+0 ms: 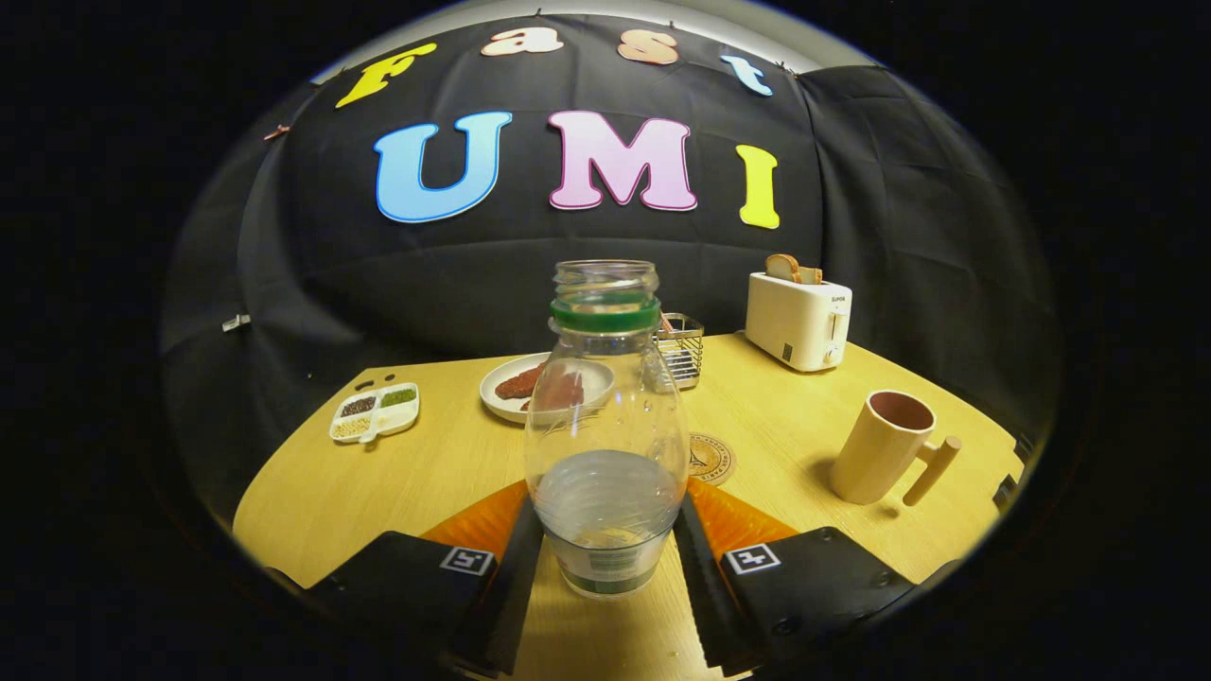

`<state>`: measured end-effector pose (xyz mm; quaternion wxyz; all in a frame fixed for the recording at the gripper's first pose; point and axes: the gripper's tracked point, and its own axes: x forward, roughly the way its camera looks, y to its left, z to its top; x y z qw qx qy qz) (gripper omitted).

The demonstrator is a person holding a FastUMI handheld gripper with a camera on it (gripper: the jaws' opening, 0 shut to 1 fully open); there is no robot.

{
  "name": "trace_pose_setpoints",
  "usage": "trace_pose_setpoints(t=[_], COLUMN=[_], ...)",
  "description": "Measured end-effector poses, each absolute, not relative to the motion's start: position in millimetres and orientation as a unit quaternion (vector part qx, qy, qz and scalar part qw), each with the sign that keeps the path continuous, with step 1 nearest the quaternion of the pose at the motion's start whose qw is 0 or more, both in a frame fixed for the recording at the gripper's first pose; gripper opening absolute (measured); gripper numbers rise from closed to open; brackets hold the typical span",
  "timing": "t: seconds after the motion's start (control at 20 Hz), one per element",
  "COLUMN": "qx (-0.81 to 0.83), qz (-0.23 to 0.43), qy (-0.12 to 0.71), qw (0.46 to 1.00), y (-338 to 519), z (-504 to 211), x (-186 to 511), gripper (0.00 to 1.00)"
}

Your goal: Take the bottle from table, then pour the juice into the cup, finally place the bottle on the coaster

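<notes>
A clear plastic bottle (605, 426) with a green neck ring and no cap stands upright between my fingers, with clear liquid in its lower part. My gripper (607, 515) is shut on it, one finger pressing each side of its lower body. A round brown coaster (714, 461) lies on the table just beyond the bottle to the right, partly hidden by it. Further right stands a beige cup (882, 449), its mouth open and its straight handle pointing right.
On the wooden table (378, 492) a white plate (506, 392) with dark red food sits behind the bottle, next to a small wire basket (683, 345). A white toaster (798, 320) holding bread is at the back right. A divided dish (374, 413) of grains lies at the left.
</notes>
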<state>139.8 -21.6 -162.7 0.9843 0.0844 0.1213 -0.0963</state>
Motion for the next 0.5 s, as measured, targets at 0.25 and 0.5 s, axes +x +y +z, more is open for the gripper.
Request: trace_pose_setpoints(t=[0.25, 0.5], qx=[0.111, 0.166], qz=[-0.113, -0.136], qy=[0.116, 0.116], qw=[0.981, 0.97], y=[-37.4, -62.6], z=[-141.7, -130.7], x=[126.1, 111.3], gripper=[0.73, 0.73])
